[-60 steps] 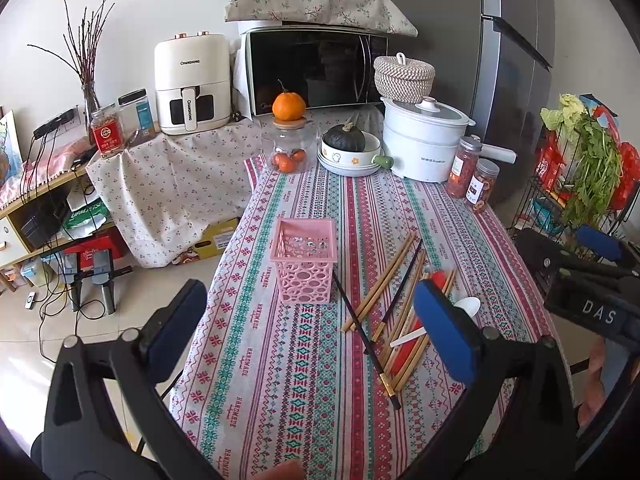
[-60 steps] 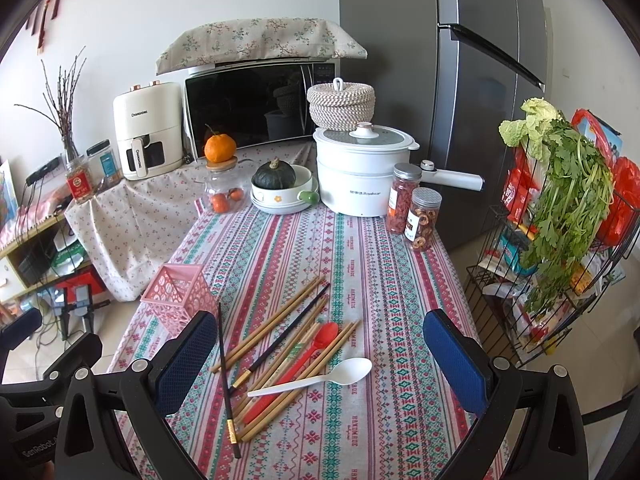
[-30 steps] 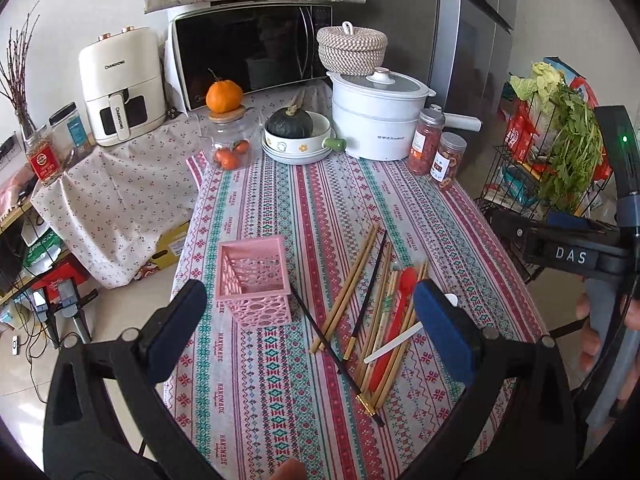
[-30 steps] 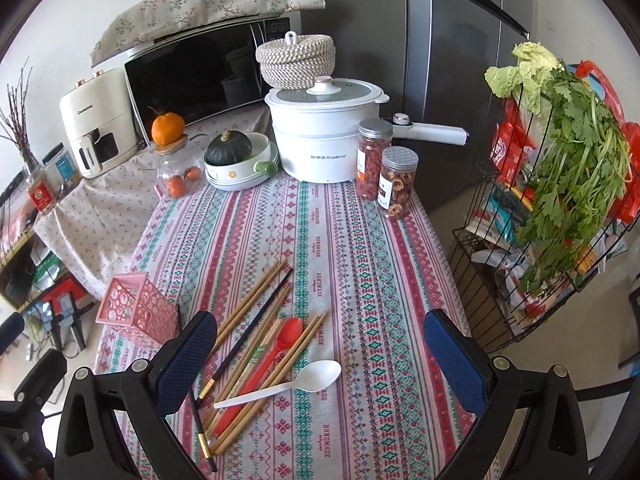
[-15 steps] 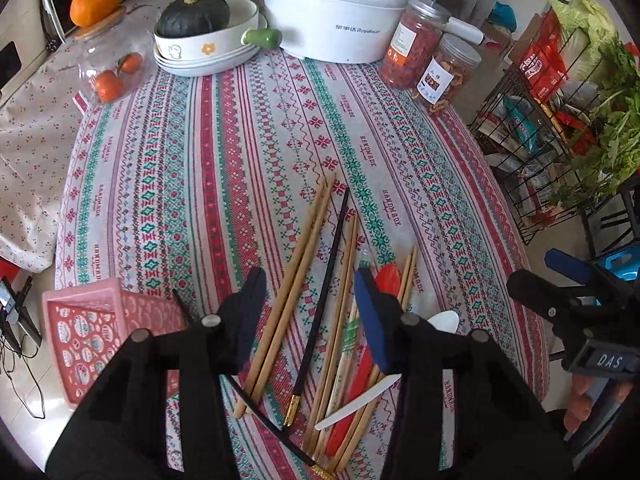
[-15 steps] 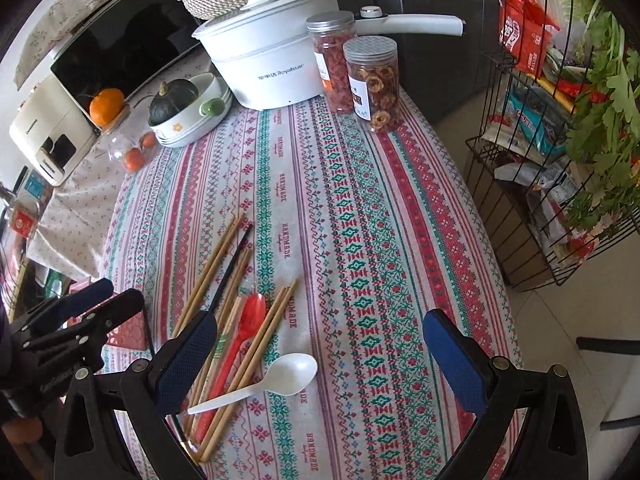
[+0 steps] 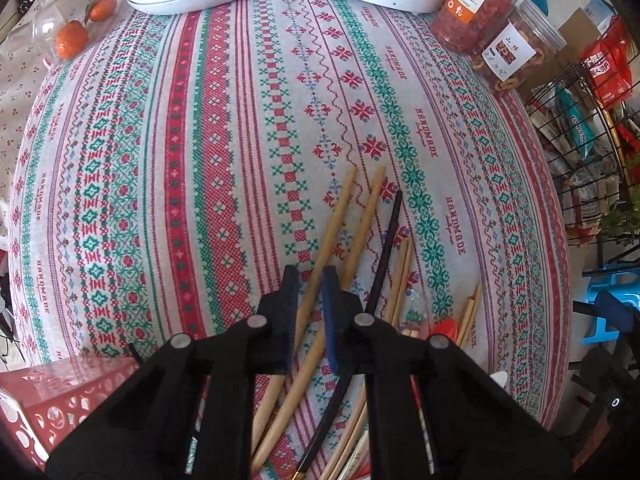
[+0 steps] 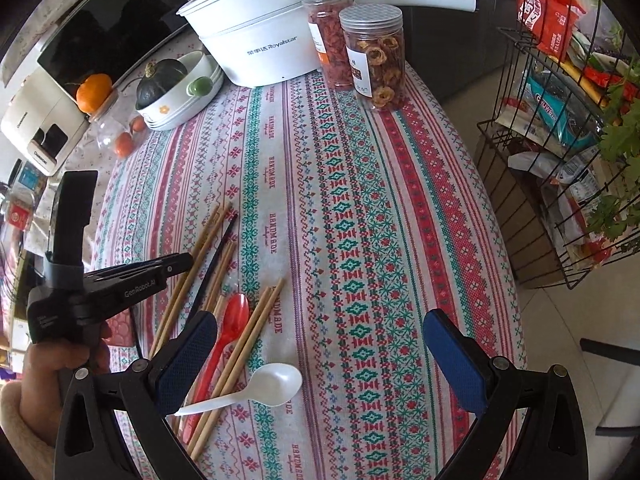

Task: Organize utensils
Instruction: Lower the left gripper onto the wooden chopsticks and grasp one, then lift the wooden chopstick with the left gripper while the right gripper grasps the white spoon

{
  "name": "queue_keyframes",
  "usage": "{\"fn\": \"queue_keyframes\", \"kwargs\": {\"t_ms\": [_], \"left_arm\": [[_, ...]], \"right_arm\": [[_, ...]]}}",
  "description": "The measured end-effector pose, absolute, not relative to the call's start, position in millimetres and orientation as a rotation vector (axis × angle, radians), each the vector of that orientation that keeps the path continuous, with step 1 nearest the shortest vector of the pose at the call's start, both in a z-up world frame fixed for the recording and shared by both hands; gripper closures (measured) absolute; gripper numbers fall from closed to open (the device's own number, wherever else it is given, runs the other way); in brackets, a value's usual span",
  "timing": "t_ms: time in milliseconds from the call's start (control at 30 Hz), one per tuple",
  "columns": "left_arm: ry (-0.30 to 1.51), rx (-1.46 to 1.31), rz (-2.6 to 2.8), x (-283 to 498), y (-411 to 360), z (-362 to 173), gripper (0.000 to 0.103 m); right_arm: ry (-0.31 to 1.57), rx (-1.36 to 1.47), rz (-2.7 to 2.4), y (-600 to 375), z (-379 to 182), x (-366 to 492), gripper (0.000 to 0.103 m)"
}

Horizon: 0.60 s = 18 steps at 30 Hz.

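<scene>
Wooden chopsticks (image 7: 340, 220), a black chopstick (image 7: 386, 248), a red spoon (image 8: 236, 316) and a white spoon (image 8: 276, 386) lie loose on the patterned tablecloth. My left gripper (image 7: 310, 280) points steeply down over the leftmost wooden chopstick. Its jaws are closing with that chopstick in the narrow gap, and a sliver of room still shows beside the right pad. Seen from the right wrist, the left gripper (image 8: 186, 260) hovers over the chopsticks' far ends. My right gripper (image 8: 320, 360) stands wide open just above the white spoon's bowl, holding nothing. A pink basket (image 7: 60, 392) sits at lower left.
At the table's far end stand a white pot (image 8: 260, 36), two clear jars (image 8: 376, 60), a bowl with a dark squash (image 8: 176, 92) and a jar of oranges (image 7: 68, 28). A wire rack (image 8: 560, 128) of groceries stands off the right edge.
My left gripper dropped close to the chopsticks, tilted downward and narrowed its jaws from wide to a slim gap. The right gripper sank and tilted toward the spoons, still wide.
</scene>
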<state>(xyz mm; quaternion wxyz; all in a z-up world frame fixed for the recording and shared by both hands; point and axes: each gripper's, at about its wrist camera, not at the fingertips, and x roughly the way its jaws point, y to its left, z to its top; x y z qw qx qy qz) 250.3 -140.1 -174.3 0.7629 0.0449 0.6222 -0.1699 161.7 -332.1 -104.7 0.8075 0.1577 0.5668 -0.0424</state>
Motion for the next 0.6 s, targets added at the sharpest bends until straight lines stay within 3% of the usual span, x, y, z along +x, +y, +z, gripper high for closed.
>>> {"fn": "queue_keyframes", "kwargs": {"t_ms": [333, 600], "left_arm": [[1.295, 0.153, -0.343, 248, -159, -172, 0.093], [1.072, 0.084, -0.457, 203, -119, -90, 0.094]], "right_arm": [[1.249, 0.361, -0.079, -330, -116, 167, 0.000], [1.285, 0.379, -0.070, -332, -129, 167, 0.000]]}}
